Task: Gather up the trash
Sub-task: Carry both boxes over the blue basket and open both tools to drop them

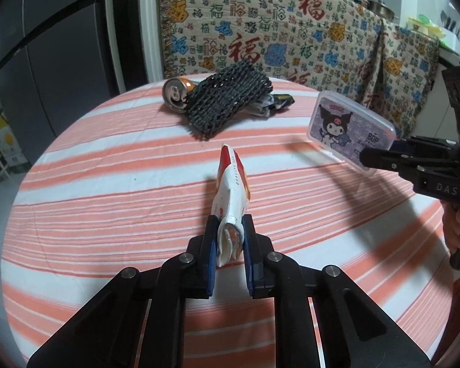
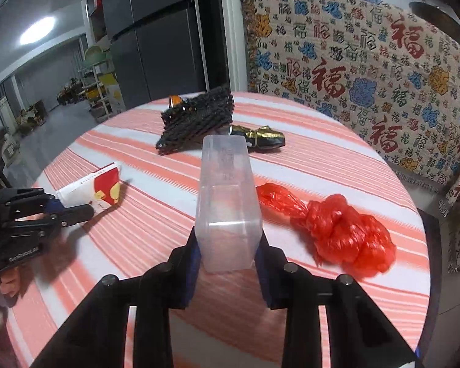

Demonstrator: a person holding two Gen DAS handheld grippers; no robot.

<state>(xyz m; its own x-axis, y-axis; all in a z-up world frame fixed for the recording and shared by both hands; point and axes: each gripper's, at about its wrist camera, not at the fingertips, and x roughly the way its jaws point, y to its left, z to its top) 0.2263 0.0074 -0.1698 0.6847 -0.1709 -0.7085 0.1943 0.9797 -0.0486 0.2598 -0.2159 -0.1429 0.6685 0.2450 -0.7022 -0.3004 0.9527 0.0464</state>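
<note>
My left gripper point(image 1: 229, 225) is shut on a crumpled red and white paper carton point(image 1: 231, 184), held above the striped table; it also shows in the right wrist view point(image 2: 95, 188). My right gripper point(image 2: 228, 239) is shut on a clear plastic box point(image 2: 227, 202) with a cartoon lid point(image 1: 349, 128), held above the table. A black foam net point(image 1: 227, 101) lies at the table's far side beside an orange drink can point(image 1: 176, 93) and a black and gold wrapper point(image 2: 260, 138). A knotted red plastic bag point(image 2: 337, 230) lies to the right of the box.
The round table point(image 1: 107, 199) has an orange and white striped cloth. A patterned cloth point(image 1: 291, 30) covers furniture behind it. A dark fridge point(image 2: 156, 30) stands at the back left. The floor drops away past the table's left edge.
</note>
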